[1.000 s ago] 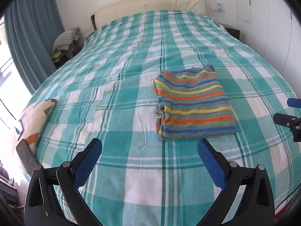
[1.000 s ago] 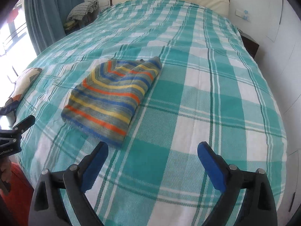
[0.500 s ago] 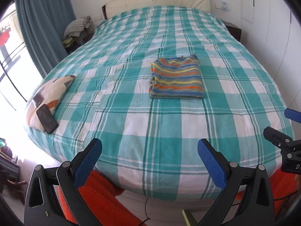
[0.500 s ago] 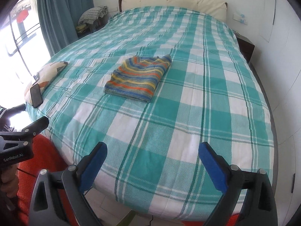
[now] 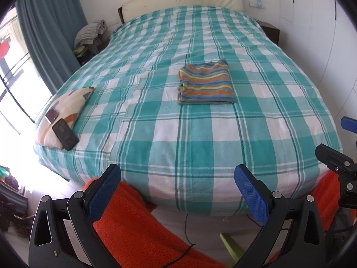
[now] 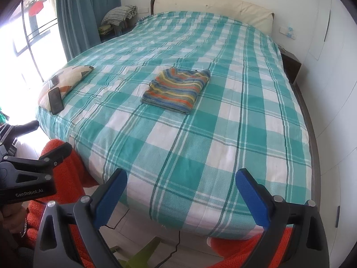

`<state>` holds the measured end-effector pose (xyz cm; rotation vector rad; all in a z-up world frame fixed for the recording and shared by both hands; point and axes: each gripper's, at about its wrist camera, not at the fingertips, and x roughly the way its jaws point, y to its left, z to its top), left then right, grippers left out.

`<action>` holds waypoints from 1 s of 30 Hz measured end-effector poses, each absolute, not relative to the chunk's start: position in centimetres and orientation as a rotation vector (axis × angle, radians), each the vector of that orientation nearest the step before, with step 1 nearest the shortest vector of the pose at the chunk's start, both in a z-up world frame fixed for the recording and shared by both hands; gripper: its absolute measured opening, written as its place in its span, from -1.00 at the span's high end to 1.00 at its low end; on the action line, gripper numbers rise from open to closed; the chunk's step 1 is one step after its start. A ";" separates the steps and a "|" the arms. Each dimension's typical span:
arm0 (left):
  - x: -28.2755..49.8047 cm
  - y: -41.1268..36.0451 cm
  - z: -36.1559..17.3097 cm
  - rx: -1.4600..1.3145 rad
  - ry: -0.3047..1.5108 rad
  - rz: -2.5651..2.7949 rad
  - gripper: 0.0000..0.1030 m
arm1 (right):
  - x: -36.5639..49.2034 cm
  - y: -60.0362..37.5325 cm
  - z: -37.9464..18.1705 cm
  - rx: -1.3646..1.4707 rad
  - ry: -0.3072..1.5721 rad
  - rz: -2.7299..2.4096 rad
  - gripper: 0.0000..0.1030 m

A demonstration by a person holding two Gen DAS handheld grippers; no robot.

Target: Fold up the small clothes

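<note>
A folded striped garment (image 5: pixel 206 83) in blue, orange, yellow and grey lies flat on the teal plaid bed (image 5: pixel 200 147), near its middle. It also shows in the right wrist view (image 6: pixel 177 89). My left gripper (image 5: pixel 178 189) is open and empty, held off the foot of the bed, far from the garment. My right gripper (image 6: pixel 180 192) is open and empty too, also beyond the foot edge. Each gripper shows at the edge of the other's view.
A patterned cushion (image 5: pixel 67 109) with a dark phone (image 5: pixel 65 134) on it lies at the bed's left edge. Orange fabric (image 5: pixel 138 227) lies below the foot of the bed. A teal curtain (image 5: pixel 49 33) and a pile of clothes (image 5: pixel 90 32) stand at the left.
Both grippers have pulled back from over the bed to beyond its foot edge. The folded garment stays in place and looks smaller. Both stay open.
</note>
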<state>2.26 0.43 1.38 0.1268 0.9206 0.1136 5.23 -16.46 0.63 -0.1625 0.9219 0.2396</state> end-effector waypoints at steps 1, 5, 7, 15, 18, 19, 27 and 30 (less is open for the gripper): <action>1.8 0.7 1.6 0.126 0.917 0.118 -0.98 | 4.8 -16.4 0.9 -0.169 0.920 0.230 -0.88; 0.4 1.5 2.3 0.122 0.893 0.154 -0.98 | 3.2 -16.6 1.9 -0.166 0.895 0.199 -0.88; 0.0 1.9 2.4 0.112 0.891 0.163 -0.98 | 2.3 -16.8 2.5 -0.159 0.875 0.184 -0.88; -1.7 2.4 3.6 0.089 0.874 0.181 -0.98 | -0.2 -17.4 3.9 -0.168 0.827 0.128 -0.88; -2.4 2.5 4.0 0.094 0.874 0.179 -0.98 | -1.2 -17.7 4.5 -0.168 0.821 0.119 -0.88; -2.6 2.6 4.0 0.096 0.876 0.180 -0.98 | -1.5 -17.9 4.6 -0.171 0.818 0.113 -0.88; -3.6 3.3 4.7 0.071 0.877 0.181 -0.98 | -2.9 -19.1 4.8 -0.153 0.815 0.074 -0.88; -3.8 3.2 5.1 0.072 0.865 0.178 -0.98 | -3.2 -19.2 5.1 -0.157 0.804 0.071 -0.88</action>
